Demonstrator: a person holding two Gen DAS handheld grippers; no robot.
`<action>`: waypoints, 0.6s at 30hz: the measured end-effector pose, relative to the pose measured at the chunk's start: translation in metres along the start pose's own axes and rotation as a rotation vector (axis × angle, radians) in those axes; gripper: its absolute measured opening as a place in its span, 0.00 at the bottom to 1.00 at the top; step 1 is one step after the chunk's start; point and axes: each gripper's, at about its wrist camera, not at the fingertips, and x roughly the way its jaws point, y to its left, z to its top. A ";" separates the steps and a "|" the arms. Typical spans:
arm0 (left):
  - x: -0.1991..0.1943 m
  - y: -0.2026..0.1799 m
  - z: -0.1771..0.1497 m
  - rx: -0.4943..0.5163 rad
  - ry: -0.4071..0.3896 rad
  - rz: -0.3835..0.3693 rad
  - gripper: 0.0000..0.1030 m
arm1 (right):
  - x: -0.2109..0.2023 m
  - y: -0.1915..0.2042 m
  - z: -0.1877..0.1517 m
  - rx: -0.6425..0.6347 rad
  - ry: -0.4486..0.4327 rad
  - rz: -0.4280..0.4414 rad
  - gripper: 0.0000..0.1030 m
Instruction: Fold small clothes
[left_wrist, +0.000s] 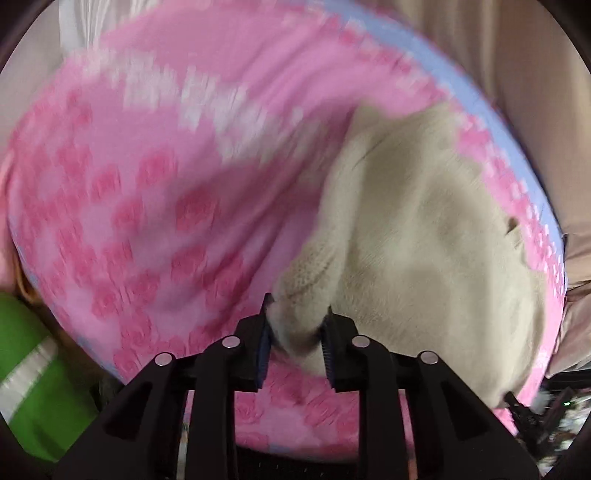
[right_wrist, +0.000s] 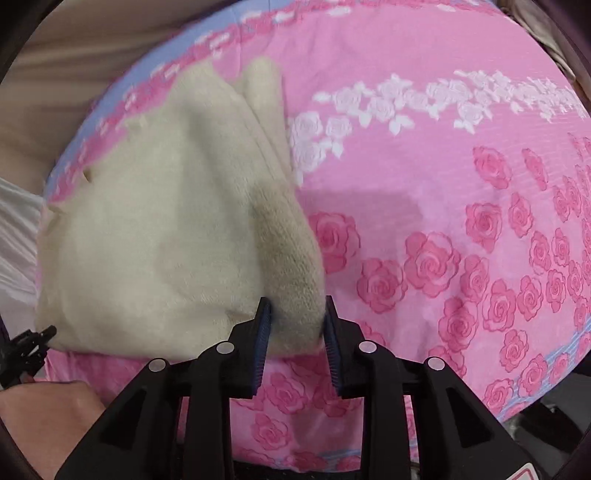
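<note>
A small cream knitted garment lies on a pink rose-print sheet. My left gripper is shut on one corner of it at the near edge; this view is blurred. In the right wrist view the same cream garment lies left of centre on the sheet. My right gripper is shut on a bunched fold of its near right corner. The other gripper's tip shows at the garment's near left corner.
The sheet has a pale blue border and beige fabric lies beyond it. A green item with a white stripe sits at the lower left of the left wrist view. A hand shows at the lower left.
</note>
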 end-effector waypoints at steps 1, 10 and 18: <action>-0.013 -0.009 0.007 0.027 -0.067 0.009 0.32 | -0.013 0.008 0.009 -0.025 -0.063 0.001 0.31; 0.036 -0.087 0.111 0.168 -0.178 -0.011 0.78 | 0.058 0.081 0.107 -0.191 -0.114 0.032 0.65; 0.031 -0.070 0.126 0.035 -0.134 -0.157 0.08 | -0.004 0.069 0.107 -0.091 -0.282 0.203 0.07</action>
